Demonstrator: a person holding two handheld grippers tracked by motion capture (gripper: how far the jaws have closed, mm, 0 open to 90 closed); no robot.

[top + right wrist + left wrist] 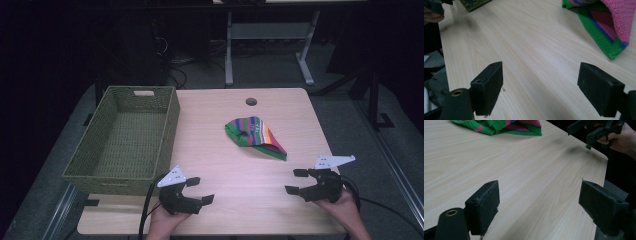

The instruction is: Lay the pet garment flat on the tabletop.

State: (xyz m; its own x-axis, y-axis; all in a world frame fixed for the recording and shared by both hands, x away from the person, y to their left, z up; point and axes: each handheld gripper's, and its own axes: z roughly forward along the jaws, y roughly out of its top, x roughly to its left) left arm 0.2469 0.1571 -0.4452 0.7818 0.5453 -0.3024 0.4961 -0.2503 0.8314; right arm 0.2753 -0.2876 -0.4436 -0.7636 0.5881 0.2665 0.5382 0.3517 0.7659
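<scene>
A striped knitted cloth in green, pink and blue lies bunched on the wooden table, right of centre. My left gripper rests at the table's front left, jaws open and empty, pointing right. My right gripper sits at the front right, also open and empty, pointing left. In the left gripper view the cloth lies at the top, far beyond the open gripper, and the right gripper shows at top right. In the right gripper view the cloth lies at the upper right, ahead of the open gripper.
An olive woven basket stands empty along the table's left side; a corner of the basket appears in the right gripper view. A round cable hole sits near the far edge. Desk legs and cables lie beyond the table.
</scene>
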